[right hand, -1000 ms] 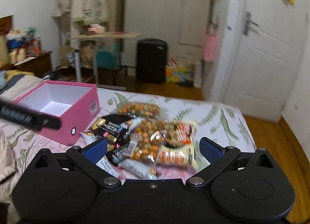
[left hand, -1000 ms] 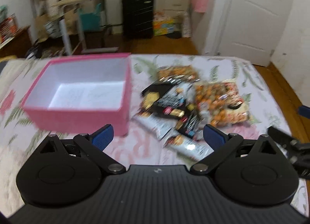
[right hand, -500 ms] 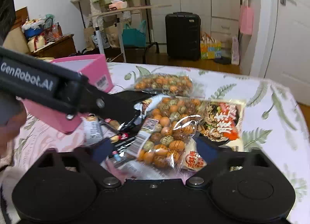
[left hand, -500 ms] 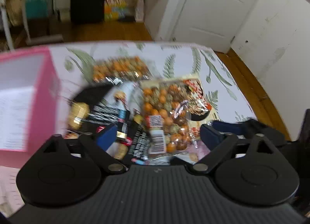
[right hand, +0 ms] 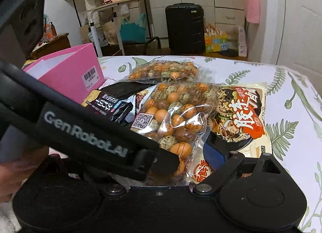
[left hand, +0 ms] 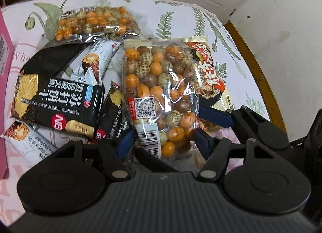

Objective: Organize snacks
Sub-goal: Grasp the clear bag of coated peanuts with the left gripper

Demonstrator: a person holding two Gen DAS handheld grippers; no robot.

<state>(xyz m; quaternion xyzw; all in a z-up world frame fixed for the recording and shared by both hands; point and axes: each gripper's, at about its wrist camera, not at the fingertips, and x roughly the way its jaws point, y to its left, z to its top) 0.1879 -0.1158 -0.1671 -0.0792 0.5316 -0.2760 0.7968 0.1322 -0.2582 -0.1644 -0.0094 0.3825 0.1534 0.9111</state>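
A clear bag of coated peanuts (left hand: 161, 92) lies on top of the snack pile, partly over a noodle packet (left hand: 211, 75). My left gripper (left hand: 165, 142) is low over the bag's near end. Its jaws are closing, with that end between the blue pads, which stand at its edges without a clear squeeze. In the right wrist view the left gripper (right hand: 84, 132) crosses in front. It hides the left finger of my right gripper (right hand: 161, 158). The right gripper's jaws are opening, and one of its blue fingers (right hand: 213, 156) rests on the noodle packet (right hand: 241, 116) beside the peanut bag (right hand: 177, 116).
The pink box (right hand: 70, 75) stands open at the left. A second peanut bag (left hand: 94, 21) lies at the far side, with a black cracker pack (left hand: 56, 96) and white snack bars (left hand: 94, 61) in the pile. The floral tablecloth (left hand: 181, 17) ends at the right over wooden floor.
Both grippers have come down onto the snack pile. The left one swung right, away from the pink box, and its jaws narrowed around the peanut bag's end.
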